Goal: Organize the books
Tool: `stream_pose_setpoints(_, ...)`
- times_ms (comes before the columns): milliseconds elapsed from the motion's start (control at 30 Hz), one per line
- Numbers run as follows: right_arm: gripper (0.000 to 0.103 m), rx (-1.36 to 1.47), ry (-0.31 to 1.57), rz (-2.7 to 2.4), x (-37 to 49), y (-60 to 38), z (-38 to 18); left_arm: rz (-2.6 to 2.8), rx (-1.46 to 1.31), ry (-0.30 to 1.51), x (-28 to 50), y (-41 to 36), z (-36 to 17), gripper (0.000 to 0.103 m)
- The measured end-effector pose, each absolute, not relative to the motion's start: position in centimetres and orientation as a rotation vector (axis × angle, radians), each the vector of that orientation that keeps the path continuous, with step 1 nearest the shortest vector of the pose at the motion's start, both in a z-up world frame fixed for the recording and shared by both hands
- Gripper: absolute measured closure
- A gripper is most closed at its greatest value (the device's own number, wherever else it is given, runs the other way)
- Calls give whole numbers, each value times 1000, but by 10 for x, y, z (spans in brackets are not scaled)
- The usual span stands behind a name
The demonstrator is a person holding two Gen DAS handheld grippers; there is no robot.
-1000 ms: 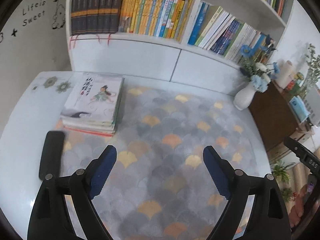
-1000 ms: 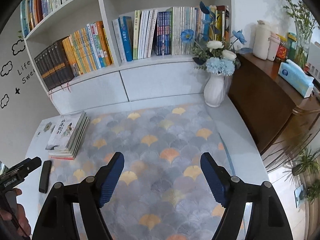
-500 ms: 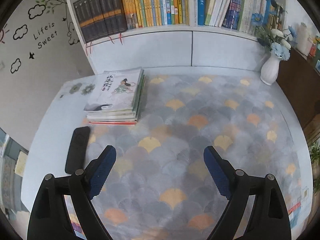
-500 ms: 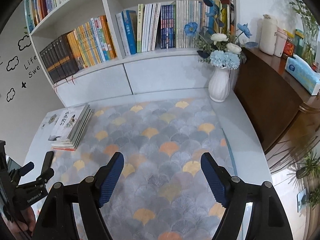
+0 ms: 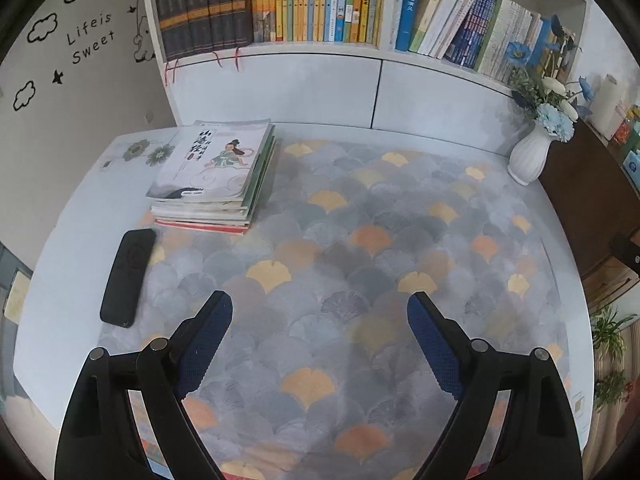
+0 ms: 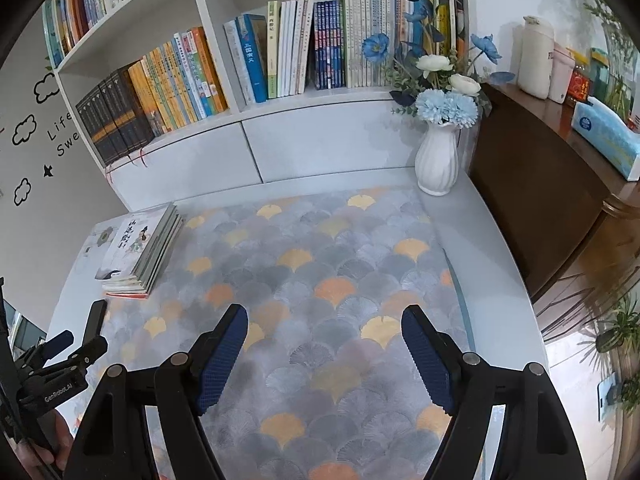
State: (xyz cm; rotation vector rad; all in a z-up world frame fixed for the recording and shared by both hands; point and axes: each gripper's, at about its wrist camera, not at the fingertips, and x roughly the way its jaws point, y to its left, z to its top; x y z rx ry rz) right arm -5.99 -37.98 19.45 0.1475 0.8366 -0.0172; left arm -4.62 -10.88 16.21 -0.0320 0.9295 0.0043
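Left hand-held gripper [image 5: 320,320] swings back toward centre; book stack [image 5: 216,172] now ahead-left. Both it & right hand-held gripper [image 6: 322,334] wide open, empty; no book gripped.

My left gripper [image 6: 56,364] is cut off by the left frame edge in the right wrist view. Lower books in the stack [image 5: 212,184] show only their edges. Shelf book [image 6: 200,76] spine titles are too small to read.

Grey mat [image 5: 360,264] patterned with orange and yellow ginkgo leaves; white table [image 5: 72,240]; black remote [image 5: 127,276]; white vase [image 6: 438,160], blue flowers [image 6: 446,108].
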Motion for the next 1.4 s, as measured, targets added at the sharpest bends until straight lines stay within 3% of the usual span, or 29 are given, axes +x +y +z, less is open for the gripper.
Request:
stream_pose_setpoints(467,25,120,802,-29,-61,-381,203,31,75,905,-40,-120,175,15)
stream_pose_setpoints(1400,25,128,839,-16,-52,-376,195,44,28,935,-36,-111,164,15)
